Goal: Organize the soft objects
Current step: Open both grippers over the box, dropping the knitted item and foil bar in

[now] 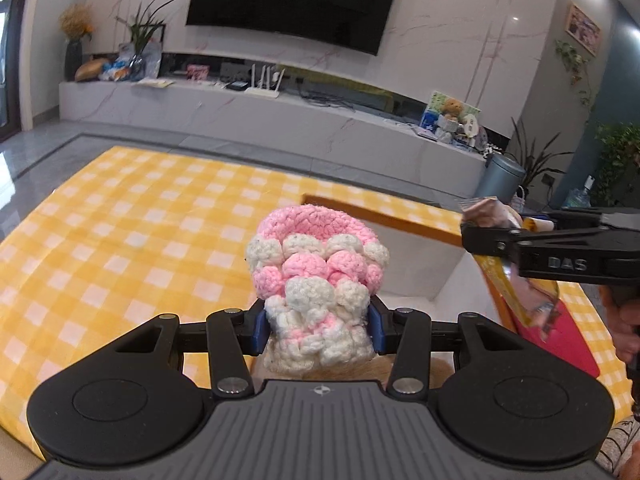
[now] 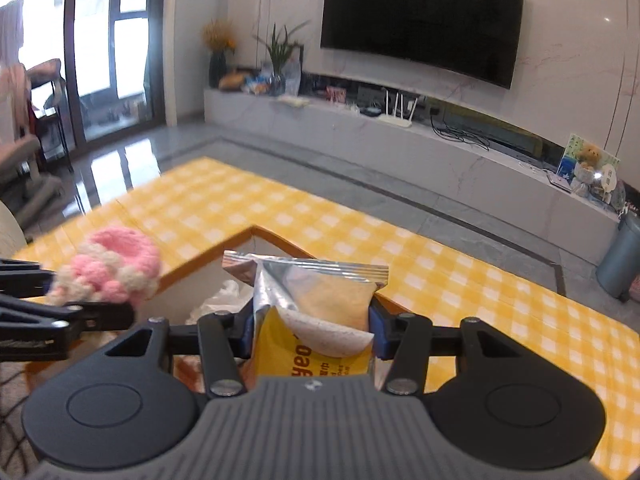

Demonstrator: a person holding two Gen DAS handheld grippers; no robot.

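Left wrist view shows the left gripper [image 1: 318,330] clamped on a pink-and-white crocheted piece [image 1: 316,276], its blue pads pressing the lower white part while the pink top stands up ahead of the fingers. Off to that gripper's right, the right gripper [image 1: 516,258] comes in sideways with a yellow snack packet [image 1: 520,292] held between its fingers. Right wrist view confirms this: the right gripper [image 2: 312,330] is closed on the snack packet [image 2: 316,312], foil seal upward, and the crocheted piece [image 2: 112,272] sits off to its left in the other gripper. Both things are lifted and neither is set down, so by my reading the task is mid-carry: two items picked, none of them placed yet. Just ahead of and below both grippers lies an open white box [image 2: 208,284] with an orange-edged rim, on a table under a yellow checked cloth [image 2: 440,280]; something pale and crumpled already lies inside it, which I cannot identify. That box looks like the likely destination, though this is a guess. The rim's corner points between the two grippers and is the edge to clear. The grippers are near each other, so lowering together could make them collide; the cloth beyond and to either side offers wide free room.
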